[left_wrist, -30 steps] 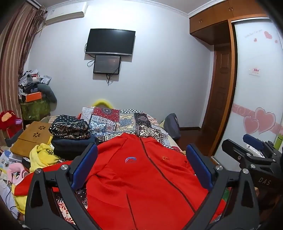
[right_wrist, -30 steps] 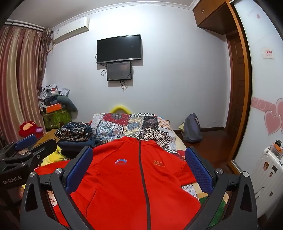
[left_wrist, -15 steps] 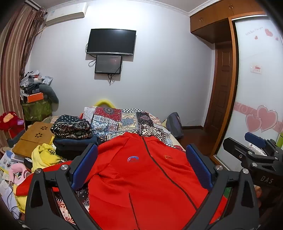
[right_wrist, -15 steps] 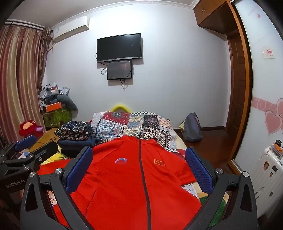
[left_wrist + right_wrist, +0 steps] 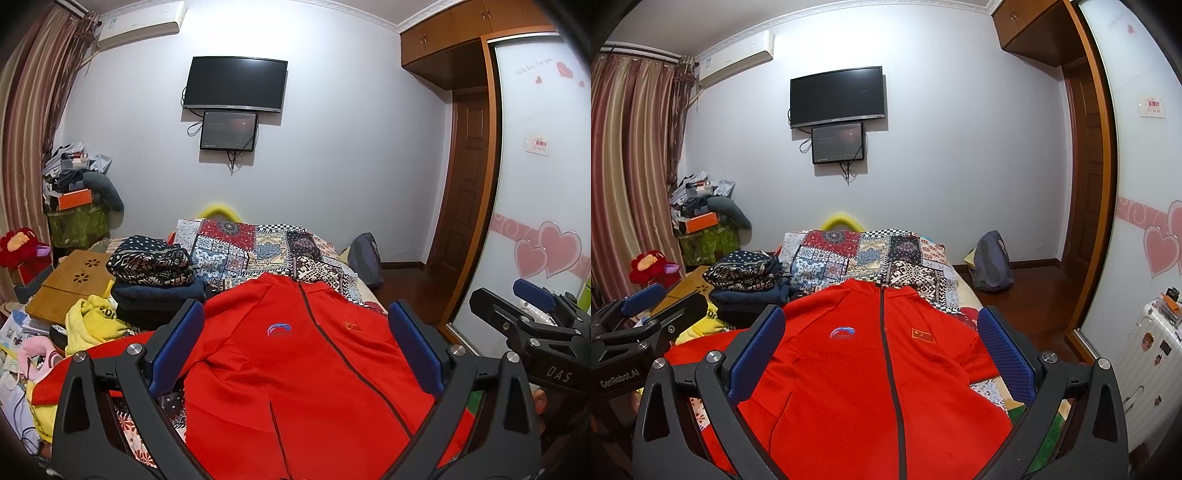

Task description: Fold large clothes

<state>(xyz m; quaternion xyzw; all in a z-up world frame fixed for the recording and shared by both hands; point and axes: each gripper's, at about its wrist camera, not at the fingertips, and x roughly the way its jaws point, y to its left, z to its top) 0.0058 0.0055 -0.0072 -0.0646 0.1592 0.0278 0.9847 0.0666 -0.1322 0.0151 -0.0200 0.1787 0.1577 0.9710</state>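
Both views have barely shifted: left gripper (image 5: 295,350) and right gripper (image 5: 881,349) stay wide open, empty (hovering) over the unfolded red jacket (image 5: 879,369); folding hasn't begun

red jacket (image 5: 871,387) hem, cut off below

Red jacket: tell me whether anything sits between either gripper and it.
Nothing visible does. The red jacket lies spread, zipper up, on the bed right below the open left gripper and open right gripper. The folded pile sits off to the left, beside it.
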